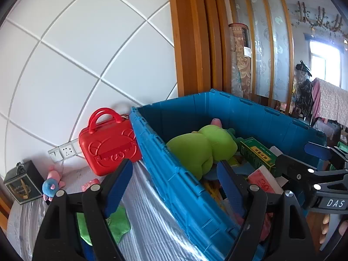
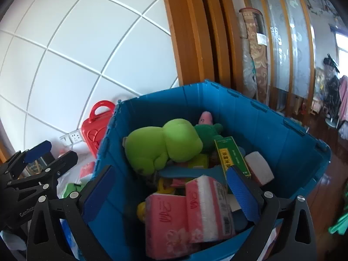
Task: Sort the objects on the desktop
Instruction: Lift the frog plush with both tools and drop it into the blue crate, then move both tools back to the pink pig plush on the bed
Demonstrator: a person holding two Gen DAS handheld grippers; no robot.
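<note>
Ribbed blue plastic crate [image 2: 282, 143] holds soft green plush toy [image 2: 165, 143] and pink tissue packs [image 2: 187, 213]; lower contents obscured. Left gripper [image 1: 176, 180] and right gripper [image 2: 169, 191] both spread wide, empty

From my left gripper's camera, the near wall of the blue crate [image 1: 174, 180] hides most of what lies inside. The light green plush [image 1: 195, 150] covers all but the tip of a pink toy [image 1: 216, 121] behind it. A green cloth [image 1: 117, 224] is partly hidden behind my own finger. In my right gripper's view the red case [image 2: 97, 126] is half hidden by the crate, and the print on the pink tissue packs [image 2: 184, 213] is too blurred to read.
</note>
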